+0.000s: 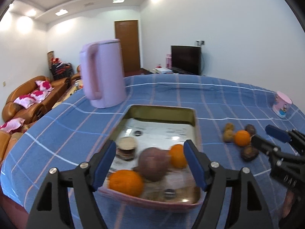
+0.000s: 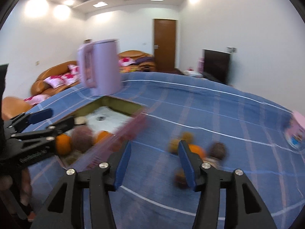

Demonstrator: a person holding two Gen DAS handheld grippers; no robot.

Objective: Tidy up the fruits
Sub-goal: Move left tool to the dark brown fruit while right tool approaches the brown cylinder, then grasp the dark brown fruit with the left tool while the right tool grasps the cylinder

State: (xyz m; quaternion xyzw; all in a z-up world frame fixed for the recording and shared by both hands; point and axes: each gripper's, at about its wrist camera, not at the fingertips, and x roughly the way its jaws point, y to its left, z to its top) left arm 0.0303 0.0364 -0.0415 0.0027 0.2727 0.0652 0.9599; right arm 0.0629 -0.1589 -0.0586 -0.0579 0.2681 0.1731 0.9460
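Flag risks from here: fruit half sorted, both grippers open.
1. The round fruits in the tray lie loose; the brown fruit and two oranges could roll if the tray is bumped.
2. The remaining fruit pile is tightly clustered; the right gripper may nudge neighbours away while grabbing one.

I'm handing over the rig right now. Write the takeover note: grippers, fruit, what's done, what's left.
Left gripper: open, empty, over the near end of the tin.
Right gripper: open, empty, aimed at the loose pile on the cloth.
In the tin: two oranges and a brown fruit.
Still on the cloth, right of the tin: one orange and several small brown fruits.
Left: move the pile into the tin. The right gripper is nearest.
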